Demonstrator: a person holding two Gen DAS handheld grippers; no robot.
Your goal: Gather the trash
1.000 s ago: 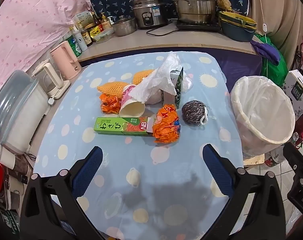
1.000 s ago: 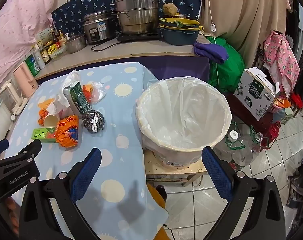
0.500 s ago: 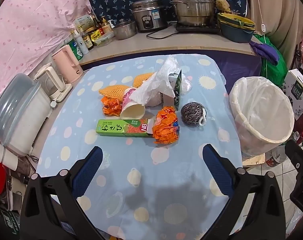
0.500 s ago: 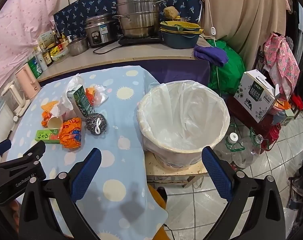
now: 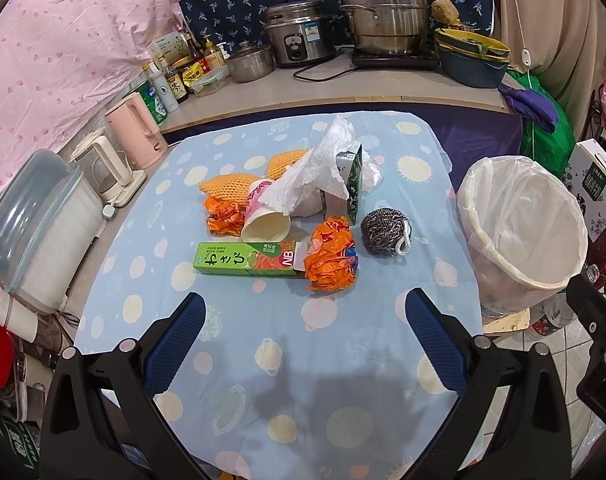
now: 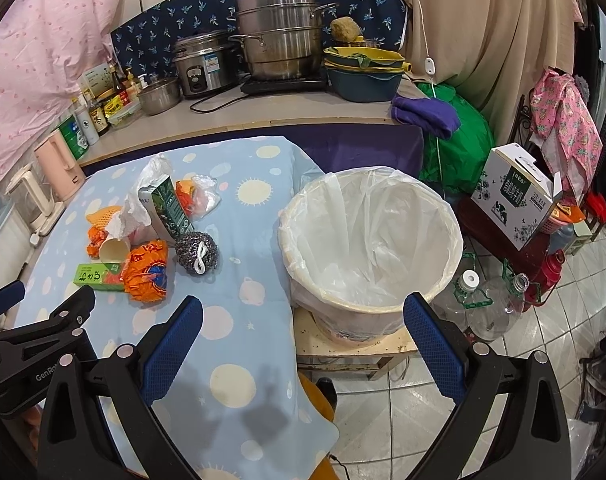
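Trash lies in a heap on the blue dotted tablecloth [image 5: 303,360]: a green wasabi box [image 5: 249,259], a crumpled orange wrapper [image 5: 333,260], a steel scouring ball [image 5: 385,227], a paper cup [image 5: 265,222] on its side, white crumpled plastic [image 5: 315,176], a green carton [image 5: 353,182] and orange netting [image 5: 227,186]. A white-lined bin [image 6: 371,240] stands right of the table. My left gripper [image 5: 303,340] is open and empty, short of the heap. My right gripper [image 6: 301,344] is open and empty, near the bin's front rim.
A pink kettle [image 5: 137,136], a glass kettle [image 5: 103,168] and a lidded container [image 5: 35,224] stand along the table's left. Pots [image 5: 385,12] and bottles fill the counter behind. Plastic bottles [image 6: 491,304] and a milk box [image 6: 515,196] sit on the floor right of the bin.
Both grippers have drawn back and risen slightly, so the heap and bin look a little farther off. Nothing on the table has moved.
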